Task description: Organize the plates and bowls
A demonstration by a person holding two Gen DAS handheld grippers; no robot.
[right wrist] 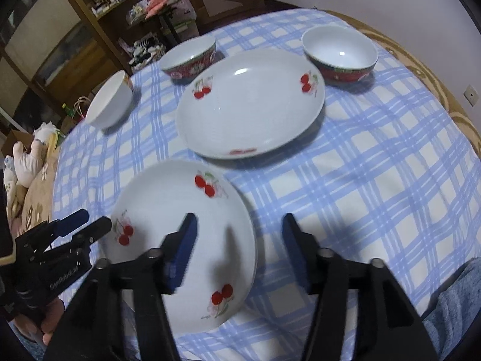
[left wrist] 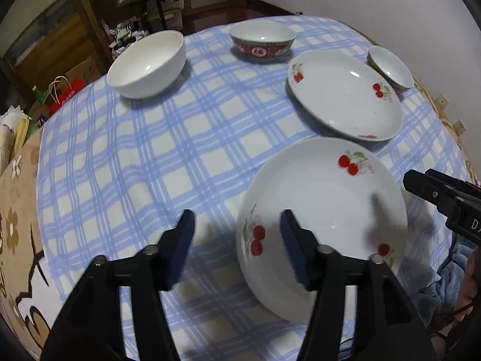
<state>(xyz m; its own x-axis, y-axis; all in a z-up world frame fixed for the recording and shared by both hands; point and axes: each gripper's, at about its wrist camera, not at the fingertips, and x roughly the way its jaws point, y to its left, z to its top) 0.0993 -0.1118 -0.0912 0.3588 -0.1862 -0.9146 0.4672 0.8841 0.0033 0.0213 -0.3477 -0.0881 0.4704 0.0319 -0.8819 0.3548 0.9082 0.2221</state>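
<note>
Both my grippers, left (left wrist: 237, 234) and right (right wrist: 239, 237), gape empty, flanking the near cherry plate (right wrist: 186, 240), probably to stack it on the far plate (right wrist: 252, 105)

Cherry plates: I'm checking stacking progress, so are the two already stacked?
No: the near cherry plate and the far cherry plate lie apart on the tablecloth.

The near cherry plate (left wrist: 324, 198) looks blurry and its near edge hides behind the left gripper (left wrist: 237, 237), the small far bowl (left wrist: 390, 67) sits partly behind the other plate (left wrist: 342, 96), and both grippers' handles run off the bottom.
</note>
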